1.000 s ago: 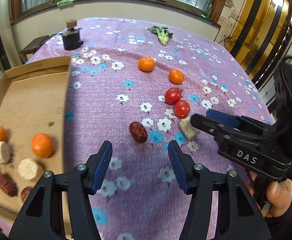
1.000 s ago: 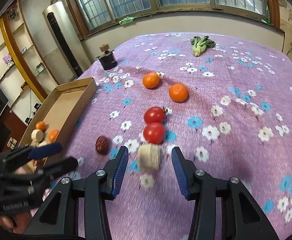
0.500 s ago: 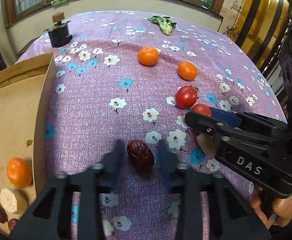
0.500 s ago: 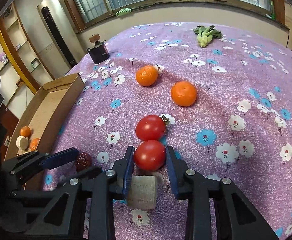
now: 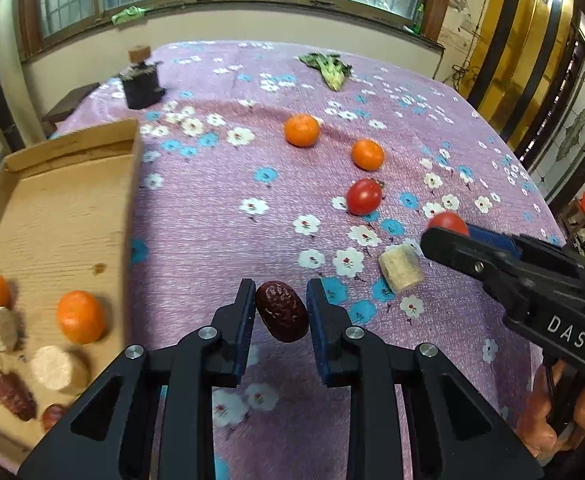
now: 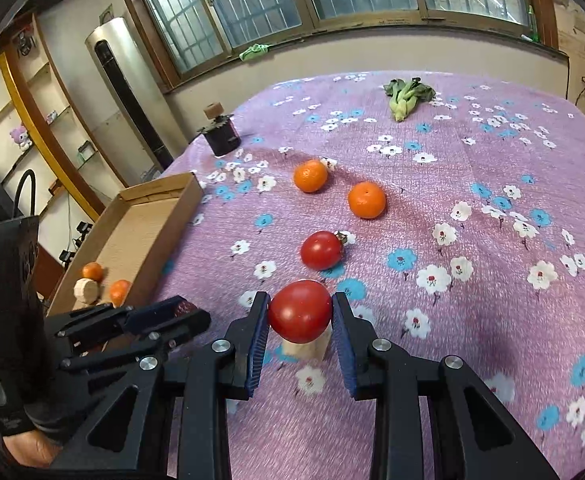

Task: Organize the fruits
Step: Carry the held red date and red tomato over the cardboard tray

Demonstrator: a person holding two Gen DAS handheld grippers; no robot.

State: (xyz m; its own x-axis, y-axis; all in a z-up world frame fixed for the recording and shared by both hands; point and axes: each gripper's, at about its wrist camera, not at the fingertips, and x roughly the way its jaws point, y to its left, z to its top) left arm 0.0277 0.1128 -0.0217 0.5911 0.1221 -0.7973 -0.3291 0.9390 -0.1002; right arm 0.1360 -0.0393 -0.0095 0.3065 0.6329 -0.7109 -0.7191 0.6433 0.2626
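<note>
left tool (image 5: 280,312) clamped on red date (image 5: 281,312); right tool (image 6: 300,312) clamped on tomato (image 6: 299,311); both angled down.

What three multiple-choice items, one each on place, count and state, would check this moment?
1. Where does the leafy green lie?
A. in the box
B. at the table's far end
C. beside the near tomato

2. How many oranges lie loose on the cloth?
A. one
B. two
C. four

3. What does the left gripper hold?
A. a red date
B. nothing
C. a tomato

Answers: 1 B, it lies near the window wall. 2 B, two oranges show outside the cardboard box. 3 A, its pads press the date's sides.
</note>
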